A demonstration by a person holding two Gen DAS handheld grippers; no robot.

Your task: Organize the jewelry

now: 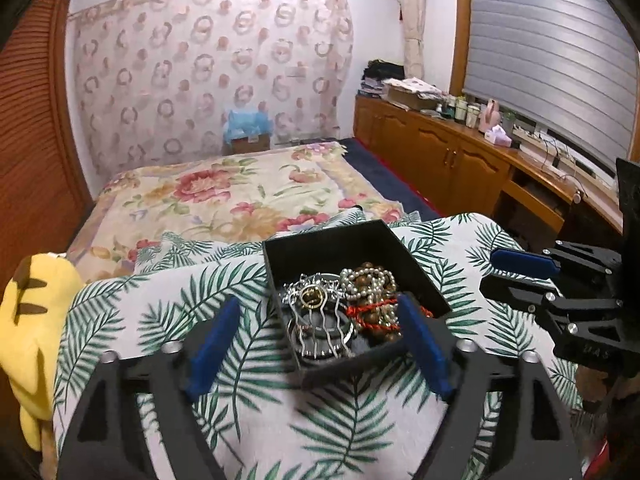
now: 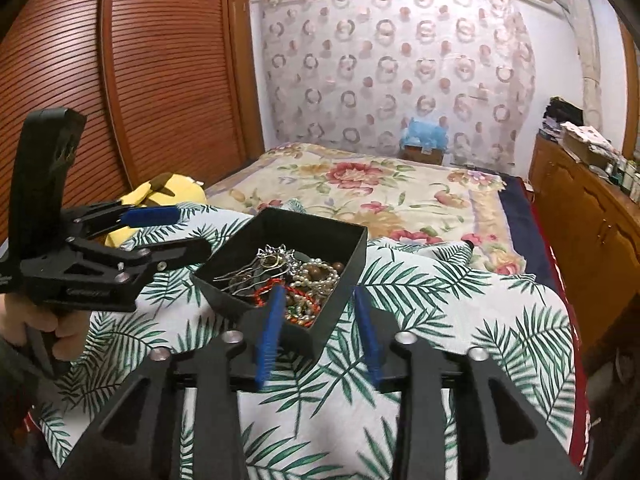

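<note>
A black open box (image 1: pixel 352 242) sits on a leaf-print cloth (image 1: pixel 168 300). It holds a silver hair comb (image 1: pixel 316 308), a pearl strand (image 1: pixel 370 280), wooden beads and a red cord. My left gripper (image 1: pixel 316 316) is open, its blue fingers astride the box's near corner. My right gripper (image 1: pixel 494 270) shows at the right, open and empty. In the right wrist view the box (image 2: pixel 348 252) lies ahead, and my right gripper (image 2: pixel 320 300) is open at its near right corner. The left gripper (image 2: pixel 188 232) shows at the left, open.
A yellow plush toy (image 1: pixel 28 320) lies at the left edge of the cloth. A floral bedspread (image 1: pixel 240 188) stretches behind the box. A wooden cabinet (image 1: pixel 452 152) with clutter runs along the right wall. A slatted wooden wardrobe (image 2: pixel 160 72) stands at the left.
</note>
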